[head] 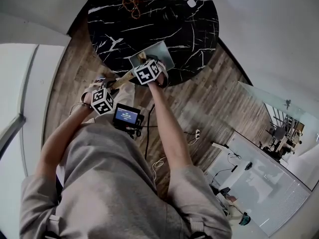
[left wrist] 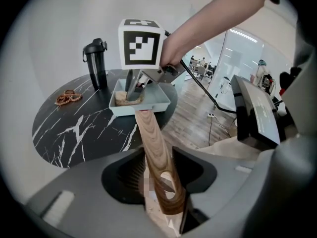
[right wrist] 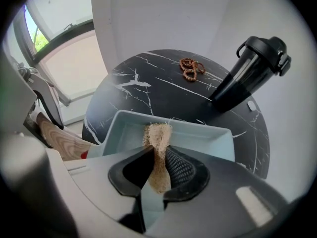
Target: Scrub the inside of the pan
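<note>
A square pale-blue pan (head: 163, 54) sits at the near edge of a round black marble table (head: 149, 26). Its wooden handle (left wrist: 152, 143) runs back between the jaws of my left gripper (left wrist: 158, 178), which is shut on it. My right gripper (right wrist: 158, 168) is shut on a tan fibre scrubber (right wrist: 157, 134), whose tip rests inside the pan (right wrist: 210, 139) near its middle. In the left gripper view the right gripper (left wrist: 132, 94) reaches down into the pan (left wrist: 154, 103). The head view shows both grippers, left (head: 113, 87) and right (head: 144, 60), close together at the table's edge.
A black bottle (right wrist: 250, 71) stands on the table behind the pan, and a string of brown beads (right wrist: 190, 68) lies further back. A small device with a lit screen (head: 126, 116) hangs at the person's waist. Wooden floor surrounds the table.
</note>
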The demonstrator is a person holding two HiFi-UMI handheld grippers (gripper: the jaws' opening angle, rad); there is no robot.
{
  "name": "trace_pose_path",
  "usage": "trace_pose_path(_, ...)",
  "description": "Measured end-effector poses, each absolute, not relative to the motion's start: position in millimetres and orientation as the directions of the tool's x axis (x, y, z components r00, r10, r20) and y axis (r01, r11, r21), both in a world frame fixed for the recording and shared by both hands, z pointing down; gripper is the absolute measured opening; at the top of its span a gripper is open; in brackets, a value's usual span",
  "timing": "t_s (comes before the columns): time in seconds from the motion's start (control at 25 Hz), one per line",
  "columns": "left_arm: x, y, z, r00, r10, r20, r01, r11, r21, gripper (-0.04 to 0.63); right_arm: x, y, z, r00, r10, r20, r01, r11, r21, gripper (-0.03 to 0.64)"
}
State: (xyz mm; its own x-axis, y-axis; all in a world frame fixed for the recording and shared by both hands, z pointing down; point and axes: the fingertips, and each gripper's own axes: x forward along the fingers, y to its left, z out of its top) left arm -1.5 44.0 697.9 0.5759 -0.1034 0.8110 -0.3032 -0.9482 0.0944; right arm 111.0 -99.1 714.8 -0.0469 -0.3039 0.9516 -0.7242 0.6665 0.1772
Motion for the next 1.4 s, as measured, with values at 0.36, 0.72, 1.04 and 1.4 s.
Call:
trace_pose_path(0.36, -1, 43, 699, 0.560, -0.116, 0.820, -0.297, -0.953, 0.068, 0.170, 78, -79, 715, -0.233, -0.167, 0.958, -0.733, 0.678, -0.060, 0.086)
trace_pose_path(0.72, -2, 43, 699, 0.548, -0.121, 0.828, -0.296, -0.954, 0.056, 0.170, 77, -79, 715, -0.270, -0.162, 0.949, -0.764, 0.637, -0.108, 0.084)
trace_pose_path(1.04, -4, 41, 700, 0.539, -0.120, 0.834, -0.282, -0.958, 0.044, 0.170, 81, -79, 715, -0.319, -0.164, 0.933, -0.801, 0.573, -0.173, 0.083)
trace_pose_path(1.4, -7, 32, 699, 0.526, -0.131, 0.841, -0.274, -0.962, 0.021, 0.162, 78, -73, 689, -0.413, -0.221, 0.884, -0.820, 0.512, -0.255, 0.080)
